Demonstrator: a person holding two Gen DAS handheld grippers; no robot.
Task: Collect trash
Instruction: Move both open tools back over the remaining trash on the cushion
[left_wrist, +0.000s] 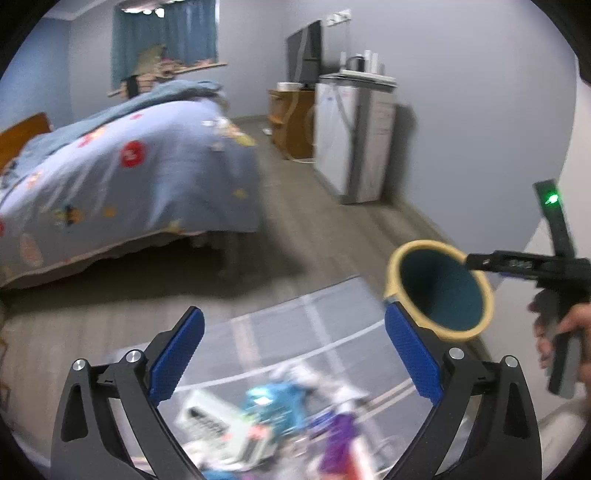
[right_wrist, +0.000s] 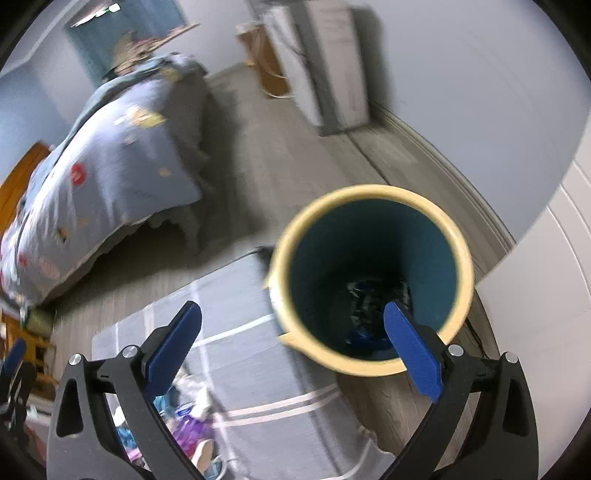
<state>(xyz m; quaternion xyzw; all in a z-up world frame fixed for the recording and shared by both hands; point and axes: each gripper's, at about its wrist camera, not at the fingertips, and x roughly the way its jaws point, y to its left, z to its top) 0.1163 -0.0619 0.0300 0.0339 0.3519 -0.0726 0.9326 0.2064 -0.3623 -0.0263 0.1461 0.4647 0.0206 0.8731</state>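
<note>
A trash bin (right_wrist: 373, 280) with a yellow rim and teal inside stands on the floor; dark trash lies at its bottom. It also shows in the left wrist view (left_wrist: 439, 288) at right. My right gripper (right_wrist: 291, 350) is open and empty, above and just left of the bin mouth. My left gripper (left_wrist: 293, 354) is open and empty above a pile of colourful wrappers (left_wrist: 266, 417) on a grey rug (left_wrist: 295, 325). The wrappers also show in the right wrist view (right_wrist: 184, 424) at lower left. The right gripper's body (left_wrist: 554, 273) is seen beside the bin.
A bed with a blue patterned quilt (left_wrist: 122, 173) fills the left. A small white fridge (left_wrist: 351, 136) and a wooden cabinet (left_wrist: 291, 122) stand along the right wall. Wood floor (left_wrist: 314, 221) lies between bed and wall.
</note>
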